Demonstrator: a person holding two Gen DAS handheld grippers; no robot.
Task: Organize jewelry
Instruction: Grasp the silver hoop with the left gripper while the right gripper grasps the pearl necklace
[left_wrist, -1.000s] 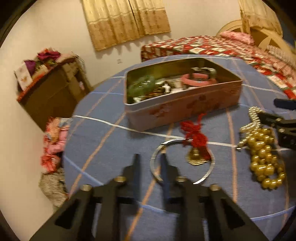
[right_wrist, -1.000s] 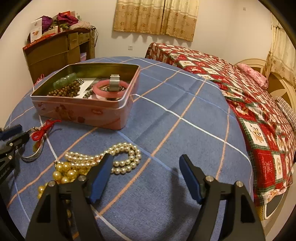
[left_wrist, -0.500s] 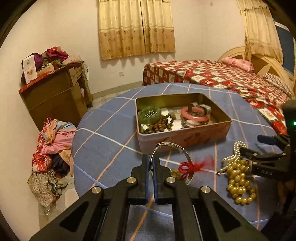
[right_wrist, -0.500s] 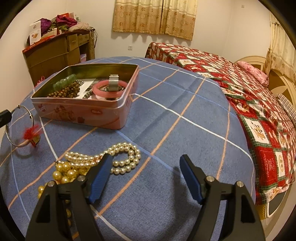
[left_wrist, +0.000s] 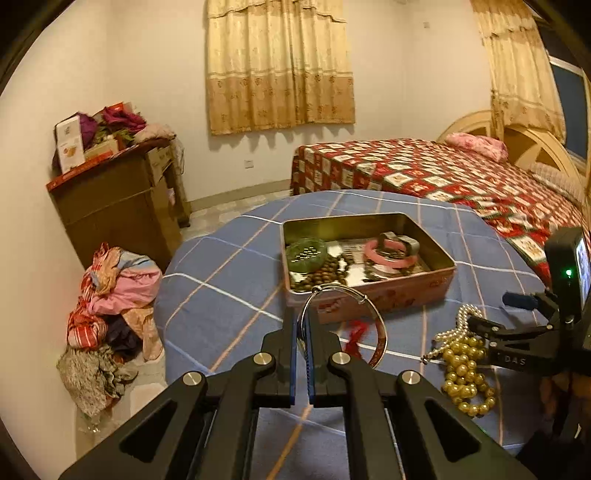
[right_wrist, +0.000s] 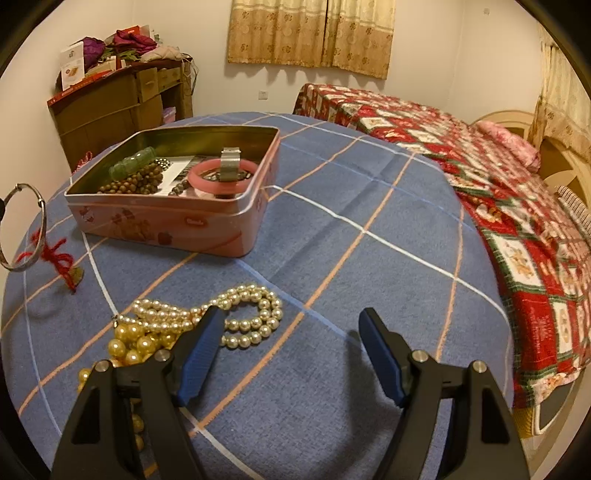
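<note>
Left wrist view: left gripper (left_wrist: 303, 347) pinching thin silver ring bangle (left_wrist: 343, 325), lifted at 6 o'clock of pink tin box (left_wrist: 369, 299), likely for dropping in. Right gripper (right_wrist: 291, 354) wide apart, empty.

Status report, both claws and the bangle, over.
Left claw shut on silver bangle, lifted short of the tin. Right claw open, empty, over the pearls. Nothing blocking the tin.
</note>
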